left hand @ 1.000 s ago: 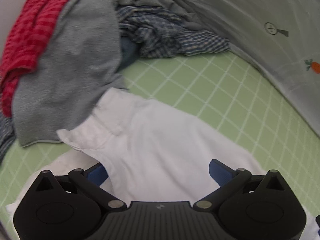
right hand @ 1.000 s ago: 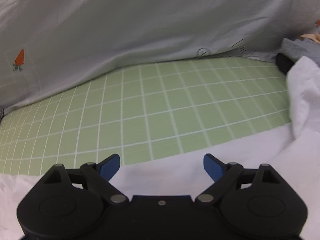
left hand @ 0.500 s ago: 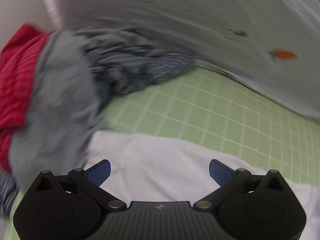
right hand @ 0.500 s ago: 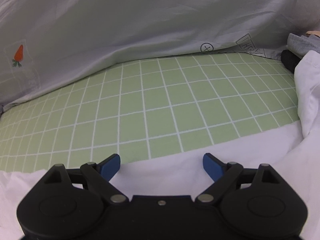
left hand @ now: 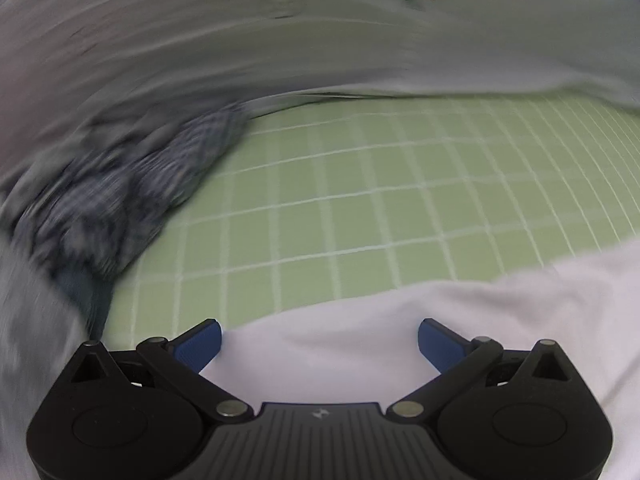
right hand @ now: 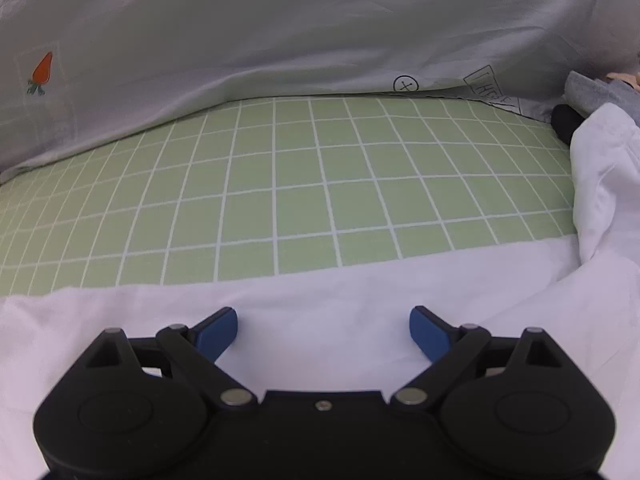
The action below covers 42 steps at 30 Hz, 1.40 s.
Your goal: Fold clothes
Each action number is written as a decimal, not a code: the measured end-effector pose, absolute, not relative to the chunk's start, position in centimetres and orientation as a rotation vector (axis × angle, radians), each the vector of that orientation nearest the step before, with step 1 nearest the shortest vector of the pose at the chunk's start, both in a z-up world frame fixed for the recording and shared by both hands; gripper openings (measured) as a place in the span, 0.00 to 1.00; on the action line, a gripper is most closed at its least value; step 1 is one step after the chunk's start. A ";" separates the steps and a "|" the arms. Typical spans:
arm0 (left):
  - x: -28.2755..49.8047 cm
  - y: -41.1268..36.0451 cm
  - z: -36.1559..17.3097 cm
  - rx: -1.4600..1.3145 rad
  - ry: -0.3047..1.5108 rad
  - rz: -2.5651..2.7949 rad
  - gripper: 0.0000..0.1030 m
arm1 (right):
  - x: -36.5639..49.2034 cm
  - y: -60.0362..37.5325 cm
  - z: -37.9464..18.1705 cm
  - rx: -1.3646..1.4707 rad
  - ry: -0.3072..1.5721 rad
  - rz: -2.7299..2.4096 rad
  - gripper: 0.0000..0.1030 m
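Both grippers, left [left hand: 319, 340] and right [right hand: 323, 328], fingers spread wide, empty. White cotton garment [right hand: 320, 292] lies flat beneath both, its edge just ahead on green checked bedsheet [right hand: 300, 184]; likely positioned to pinch that edge for folding.

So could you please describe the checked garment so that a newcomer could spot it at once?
Start at the green grid sheet. At its far left edge lies a crumpled pile; the checked garment is the blue-and-white heap there, unlike the plain white garment spread in front.
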State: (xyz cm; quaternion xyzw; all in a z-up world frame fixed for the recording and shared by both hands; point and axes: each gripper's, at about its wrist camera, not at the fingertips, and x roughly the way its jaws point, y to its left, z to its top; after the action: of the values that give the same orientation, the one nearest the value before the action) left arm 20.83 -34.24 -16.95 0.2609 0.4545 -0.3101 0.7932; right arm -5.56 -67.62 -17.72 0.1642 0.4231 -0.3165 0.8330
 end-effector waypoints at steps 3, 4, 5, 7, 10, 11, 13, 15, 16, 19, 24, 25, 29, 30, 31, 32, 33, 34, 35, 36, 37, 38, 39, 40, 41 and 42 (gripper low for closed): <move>20.5 -35.2 -17.2 0.626 0.975 -0.750 1.00 | -5.5 -67.7 -17.6 0.352 0.900 -0.677 0.92; 20.4 -35.5 -17.3 0.642 0.969 -0.760 1.00 | -5.4 -67.7 -17.6 0.356 0.900 -0.684 0.92; 20.2 -35.8 -17.5 0.655 0.964 -0.770 1.00 | -5.4 -67.7 -17.6 0.361 0.900 -0.693 0.92; 20.0 -36.1 -17.8 0.655 0.959 -0.785 0.99 | -5.3 -67.6 -17.6 0.372 0.898 -0.713 0.92; 19.6 -36.1 -18.1 0.614 0.965 -0.798 0.93 | -5.3 -67.3 -17.6 0.386 0.899 -0.737 0.92; 19.4 -36.0 -18.1 0.584 0.969 -0.807 0.85 | -5.4 -67.2 -17.6 0.389 0.899 -0.743 0.92; 18.6 -35.6 -17.8 0.539 0.958 -0.835 0.56 | -5.5 -67.1 -17.6 0.390 0.902 -0.750 0.92; 17.5 -35.5 -17.7 0.546 0.911 -0.809 0.27 | -5.6 -66.9 -17.5 0.381 0.909 -0.757 0.92; 17.1 -35.6 -17.7 0.561 0.892 -0.771 0.06 | -5.7 -66.7 -17.4 0.378 0.909 -0.764 0.92; 17.0 -35.5 -18.3 0.626 0.811 -0.598 0.01 | -5.9 -66.2 -17.0 0.376 0.903 -0.785 0.92; 21.6 -32.2 -18.1 0.467 0.888 -0.463 0.01 | -6.4 -65.7 -16.0 0.358 0.896 -0.784 0.92; 22.2 -31.8 -17.8 0.441 0.910 -0.481 0.01 | -6.5 -65.7 -15.9 0.355 0.897 -0.784 0.92; 21.6 -32.2 -17.4 0.500 0.927 -0.640 0.12 | -6.6 -65.9 -16.1 0.360 0.910 -0.794 0.92; 21.3 -32.3 -17.4 0.503 0.927 -0.689 0.26 | -6.6 -65.9 -16.2 0.364 0.914 -0.796 0.92; 20.8 -32.4 -17.4 0.513 0.922 -0.723 0.45 | -6.6 -65.9 -16.3 0.369 0.917 -0.798 0.92; 20.3 -32.6 -17.4 0.522 0.916 -0.757 0.55 | -6.5 -65.8 -16.3 0.367 0.918 -0.795 0.92; 19.9 -32.8 -17.5 0.532 0.903 -0.786 0.72 | -6.5 -65.7 -16.3 0.365 0.918 -0.791 0.92; 19.4 -33.1 -17.5 0.543 0.883 -0.811 0.77 | -6.5 -65.6 -16.3 0.364 0.917 -0.787 0.92; 19.0 -33.4 -17.5 0.554 0.869 -0.842 0.77 | -6.5 -65.5 -16.2 0.362 0.916 -0.783 0.92; 18.6 -33.7 -17.5 0.568 0.862 -0.875 0.77 | -6.4 -65.5 -16.3 0.361 0.918 -0.781 0.92; 18.3 -34.3 -17.4 0.584 0.864 -0.914 0.78 | -6.4 -65.6 -16.4 0.361 0.921 -0.781 0.92; 17.9 -34.9 -17.4 0.603 0.862 -0.951 0.78 | -6.5 -65.6 -16.5 0.362 0.925 -0.780 0.92; 17.5 -35.6 -17.3 0.626 0.849 -0.983 0.79 | -6.5 -65.6 -16.6 0.364 0.927 -0.781 0.92; 17.0 -36.3 -17.3 0.653 0.832 -1.012 0.79 | -6.5 -65.7 -16.7 0.365 0.927 -0.781 0.92; 16.5 -37.0 -17.4 0.682 0.814 -1.038 0.79 | -6.5 -65.7 -16.7 0.366 0.927 -0.781 0.92; 16.1 -37.7 -17.6 0.714 0.796 -1.055 0.80 | -6.5 -65.7 -16.7 0.367 0.927 -0.780 0.92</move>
State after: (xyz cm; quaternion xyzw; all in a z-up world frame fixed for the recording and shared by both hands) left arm 16.11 -37.71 -17.60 0.3245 0.3614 -0.4793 0.7310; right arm -6.52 -65.71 -16.75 0.1716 0.4332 -0.3647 0.8061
